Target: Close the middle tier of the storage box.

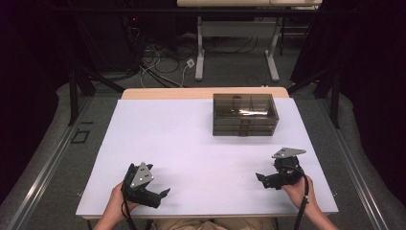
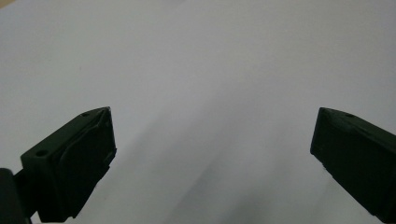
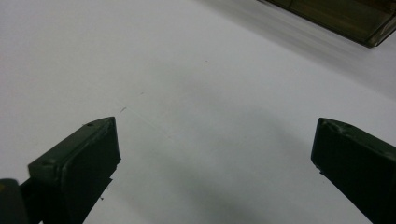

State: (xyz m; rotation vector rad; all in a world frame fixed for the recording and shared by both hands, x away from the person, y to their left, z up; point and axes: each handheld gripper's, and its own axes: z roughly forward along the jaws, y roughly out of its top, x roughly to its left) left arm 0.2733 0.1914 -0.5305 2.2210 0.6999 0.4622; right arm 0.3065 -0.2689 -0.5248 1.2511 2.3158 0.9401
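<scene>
Two tools work over one bench [image 1: 191,143], its top covered by a single white sheet. At about 7 o'clock on the sheet sits the left tool [image 1: 165,192], held in one hand [image 1: 115,206] that comes in from the near edge, with one grey three-cornered plate on its back. In the left gripper view its two black jaws stand wide apart over bare white surface, with nothing between them.

At about 1 o'clock, near the far edge, stands one smoky see-through drawer box [image 1: 245,115], a stack of low drawers, all pushed in. It is well apart from both tools.

At about 5 o'clock rests the right tool [image 1: 259,178], gripped by the other hand [image 1: 299,191], also bearing one grey plate and pointing toward 9 o'clock. Its two jaws are spread wide with nothing between them; a corner of the box [image 3: 345,18] shows at the top right of the right gripper view.
</scene>
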